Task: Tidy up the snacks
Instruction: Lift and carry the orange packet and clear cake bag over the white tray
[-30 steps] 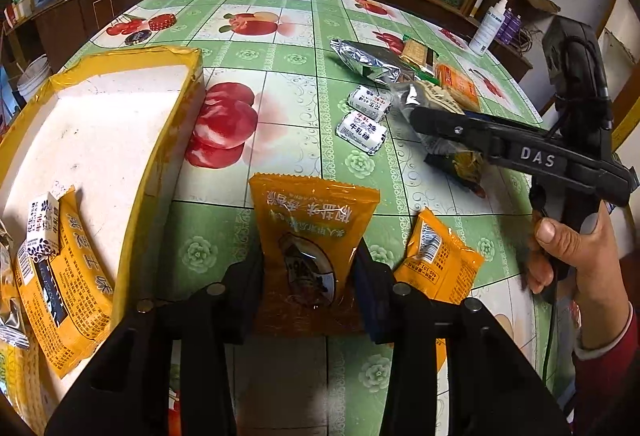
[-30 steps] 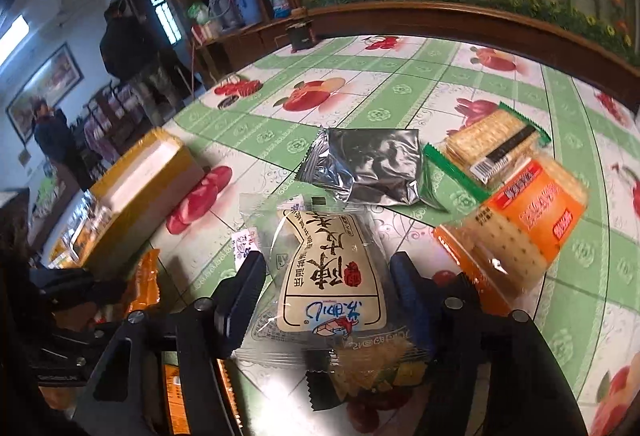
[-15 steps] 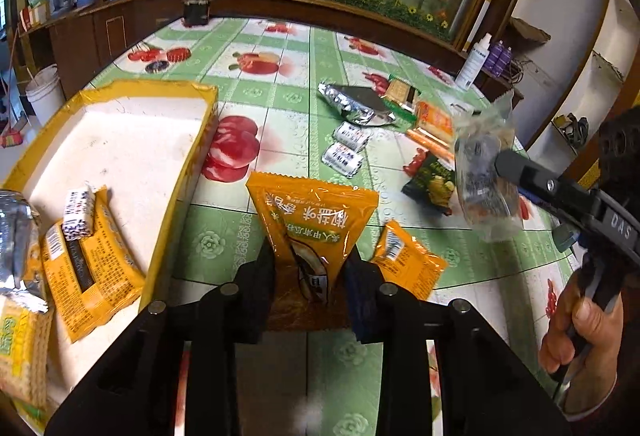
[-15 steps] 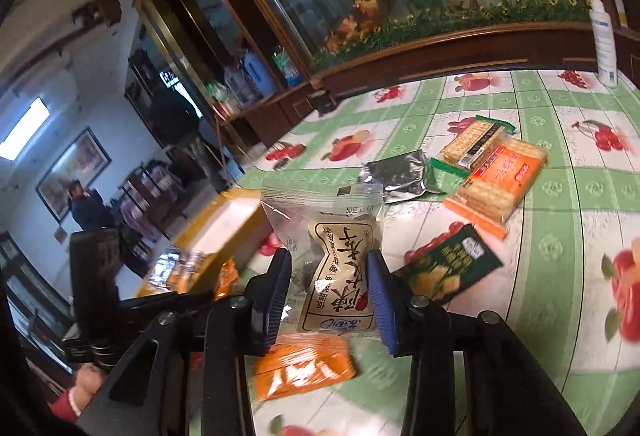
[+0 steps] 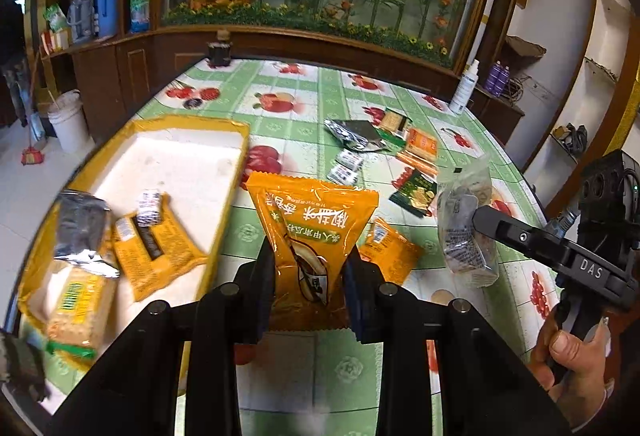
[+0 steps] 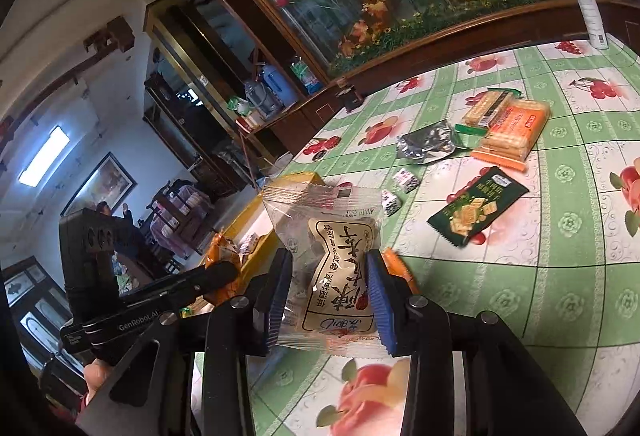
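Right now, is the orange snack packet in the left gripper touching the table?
Apart: the left wrist view shows the orange snack packet held in the left gripper above the table.

An orange snack packet stands upright, lifted above the green tablecloth beside a yellow-rimmed tray that holds crackers, an orange packet and a silver pouch. A clear packet with a cream label is lifted too. More snacks lie scattered further back.

Both grippers are black. The left gripper has round silver screws; the right gripper has ribbed blue pads. White "DAS" lettering marks its arm.
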